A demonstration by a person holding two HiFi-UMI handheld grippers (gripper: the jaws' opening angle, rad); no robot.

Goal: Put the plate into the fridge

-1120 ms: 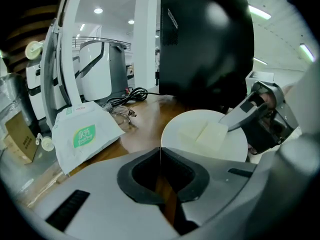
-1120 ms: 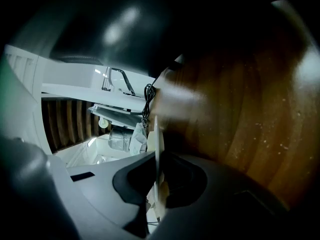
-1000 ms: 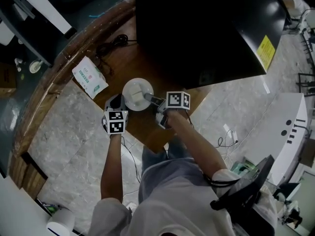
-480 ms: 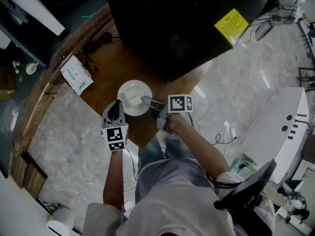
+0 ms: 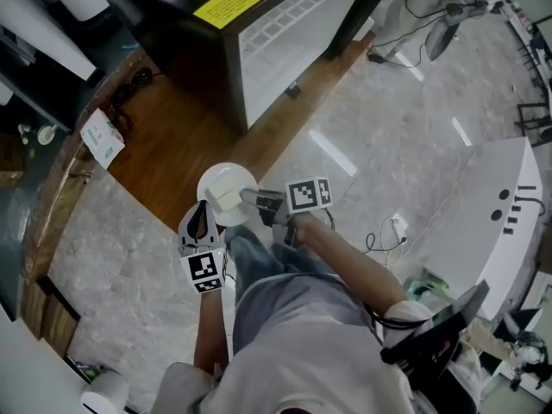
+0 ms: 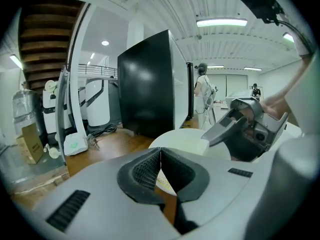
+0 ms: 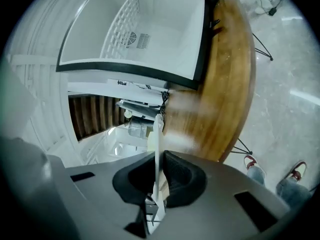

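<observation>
A white round plate with a pale block on it hangs over the edge of the wooden platform. My right gripper is shut on its right rim. In the right gripper view the plate shows edge-on between the shut pads of the right gripper. The black fridge stands ahead, its white inside open to view, also seen as a white cavity. My left gripper is shut and empty just left of the plate, its jaws touching each other.
A white packet and black cables lie on the wooden platform left of the fridge. A white machine and a floor cable are at the right. A person stands far off.
The plate, still held by my right gripper, has come away from the fridge's black side toward the platform's edge. The fridge's white open inside has come into view. My left gripper has drawn back.
</observation>
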